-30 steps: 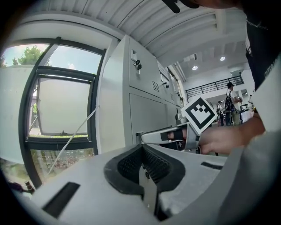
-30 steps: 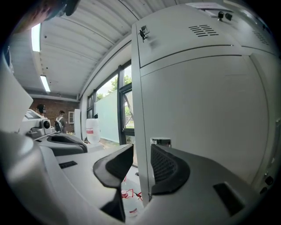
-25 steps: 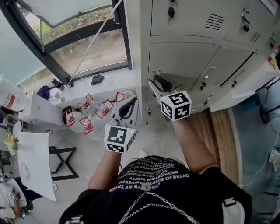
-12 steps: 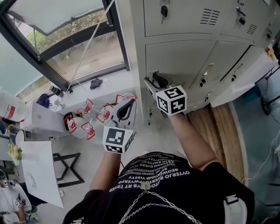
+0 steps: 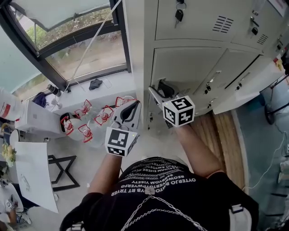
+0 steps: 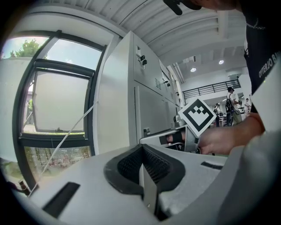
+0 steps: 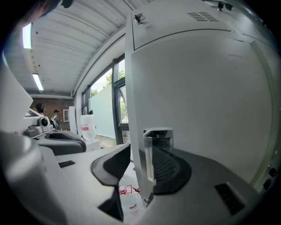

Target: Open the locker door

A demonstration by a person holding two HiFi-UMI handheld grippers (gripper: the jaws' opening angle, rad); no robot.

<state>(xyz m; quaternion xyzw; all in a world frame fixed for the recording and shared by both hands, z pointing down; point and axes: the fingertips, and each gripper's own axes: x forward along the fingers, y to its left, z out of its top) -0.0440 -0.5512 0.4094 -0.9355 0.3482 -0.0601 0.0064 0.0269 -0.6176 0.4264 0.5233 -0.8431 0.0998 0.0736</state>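
Observation:
The grey locker door point(image 5: 189, 67) point(image 7: 202, 101) is the second one down in the leftmost column. Its chrome handle point(image 7: 151, 149) sits at the door's left edge. My right gripper point(image 5: 159, 89) point(image 7: 142, 162) is at that edge. Its jaws have just been opening and now stand apart. The handle and door edge lie between them, and the left pad is clear of the door. My left gripper point(image 5: 134, 107) point(image 6: 142, 151) hangs lower left of it, beside the locker's side wall. It is shut with nothing in it.
A key point(image 5: 179, 13) hangs in the locker door above. More locker doors point(image 5: 239, 76) run to the right. Several red-labelled water bottles point(image 5: 90, 122) stand on the floor under the window point(image 5: 81, 49). A white table point(image 5: 34, 176) is at the left.
The right gripper's jaws stand a little wider apart at the handle. Both hands stay about where they were.

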